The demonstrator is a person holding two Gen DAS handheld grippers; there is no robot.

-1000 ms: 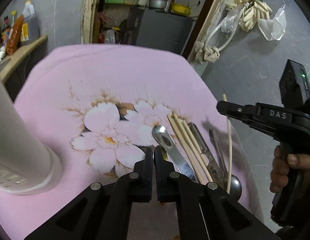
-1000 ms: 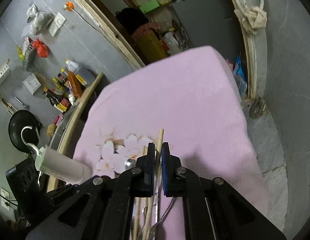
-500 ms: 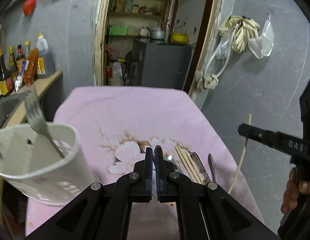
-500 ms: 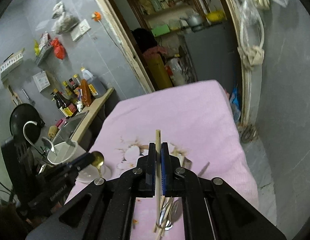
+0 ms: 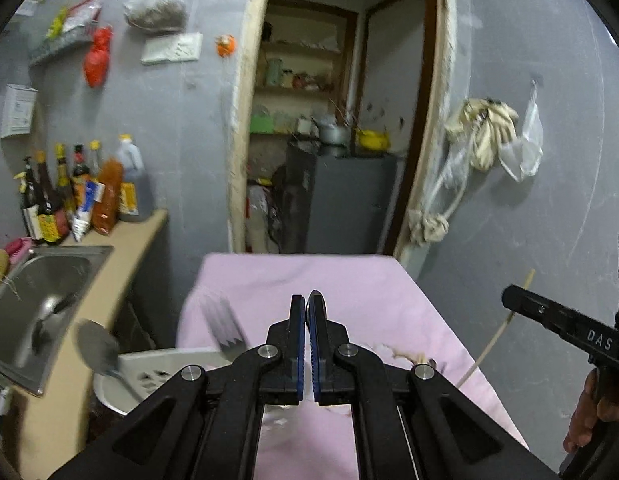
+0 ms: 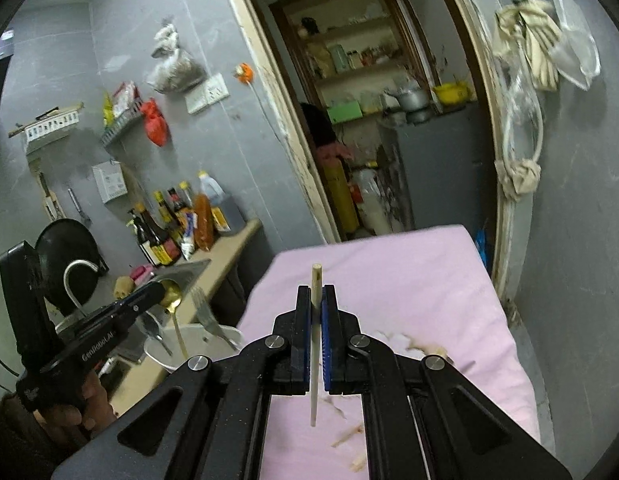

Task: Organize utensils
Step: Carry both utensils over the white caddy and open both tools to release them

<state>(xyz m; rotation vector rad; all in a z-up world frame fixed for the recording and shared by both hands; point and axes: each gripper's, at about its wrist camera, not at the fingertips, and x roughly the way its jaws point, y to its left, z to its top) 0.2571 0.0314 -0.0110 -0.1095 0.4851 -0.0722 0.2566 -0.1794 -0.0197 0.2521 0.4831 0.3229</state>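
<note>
My left gripper (image 5: pixel 307 306) is shut on a gold spoon (image 6: pixel 171 294), whose bowl edge peeks out between the pads (image 5: pixel 316 305); it also shows in the right wrist view (image 6: pixel 159 290), held above the white holder (image 6: pixel 193 346). The white utensil holder (image 5: pixel 157 372) stands at the table's left edge with a fork (image 5: pixel 223 330) and a steel spoon (image 5: pixel 97 350) in it. My right gripper (image 6: pixel 316 294) is shut on a wooden chopstick (image 6: pixel 314 344), upright above the pink cloth (image 6: pixel 409 280); it shows at the right of the left wrist view (image 5: pixel 509 300).
Loose chopsticks lie on the cloth (image 6: pixel 349 436) below my right gripper. A steel sink (image 5: pixel 41 288) and a counter with sauce bottles (image 5: pixel 77 192) are on the left. A doorway (image 5: pixel 329 140) lies beyond the table. Grey wall stands on the right.
Both grippers have risen from the utensil pile on the cloth. The left one has moved left over the holder with the spoon. The right one has lifted its chopstick.
</note>
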